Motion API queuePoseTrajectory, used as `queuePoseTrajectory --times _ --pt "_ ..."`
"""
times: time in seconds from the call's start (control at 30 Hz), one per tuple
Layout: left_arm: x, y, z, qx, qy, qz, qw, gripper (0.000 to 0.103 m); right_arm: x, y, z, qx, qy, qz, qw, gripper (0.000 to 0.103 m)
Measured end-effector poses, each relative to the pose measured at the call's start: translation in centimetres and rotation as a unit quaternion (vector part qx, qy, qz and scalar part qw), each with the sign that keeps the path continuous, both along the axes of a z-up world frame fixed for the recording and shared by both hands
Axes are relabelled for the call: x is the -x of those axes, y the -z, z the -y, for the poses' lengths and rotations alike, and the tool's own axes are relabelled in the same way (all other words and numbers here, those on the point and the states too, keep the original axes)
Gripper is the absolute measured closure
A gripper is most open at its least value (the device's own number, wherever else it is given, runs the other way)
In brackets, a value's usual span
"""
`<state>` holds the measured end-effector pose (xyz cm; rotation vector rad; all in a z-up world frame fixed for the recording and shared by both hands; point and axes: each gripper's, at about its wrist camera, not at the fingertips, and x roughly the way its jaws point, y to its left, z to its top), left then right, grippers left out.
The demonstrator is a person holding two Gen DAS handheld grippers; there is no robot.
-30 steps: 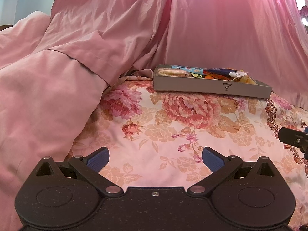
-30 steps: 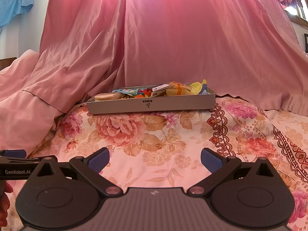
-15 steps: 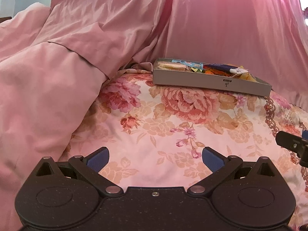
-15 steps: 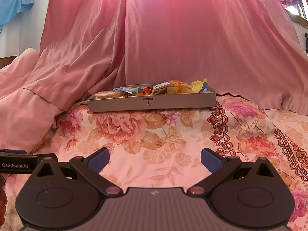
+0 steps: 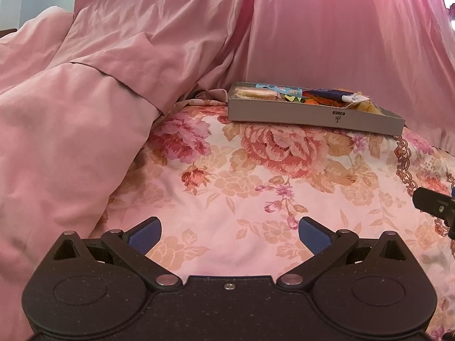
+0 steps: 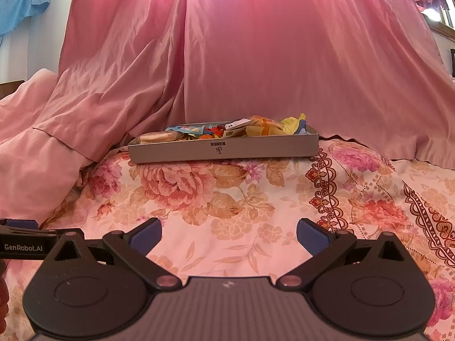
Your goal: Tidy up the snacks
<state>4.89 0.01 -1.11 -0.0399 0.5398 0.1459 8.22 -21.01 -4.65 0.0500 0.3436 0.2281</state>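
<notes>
A shallow grey box lies on the flowered bedspread, far ahead of both grippers; it also shows in the right wrist view. It holds mixed snack packets: a pale biscuit pack at the left end, blue and orange wrappers in the middle, yellow ones at the right end. My left gripper is open and empty, low over the bedspread. My right gripper is open and empty, also low and well short of the box.
A pink duvet is heaped on the left. A pink curtain hangs behind the box. The flowered bedspread stretches between grippers and box. The other gripper shows at each view's edge.
Both views have tilted slightly; the box sits a little higher in the left wrist view and lower in the right. Both grippers stay open and empty.
</notes>
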Motion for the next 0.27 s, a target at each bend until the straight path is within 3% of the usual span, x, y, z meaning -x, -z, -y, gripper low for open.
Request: queuePoseTrajectory --times 0.27 --pt "0.00 0.01 -0.28 -0.002 0.000 0.001 1.0000 0.001 -0.03 0.02 0.04 0.001 0.001 0.000 1.000 0.000"
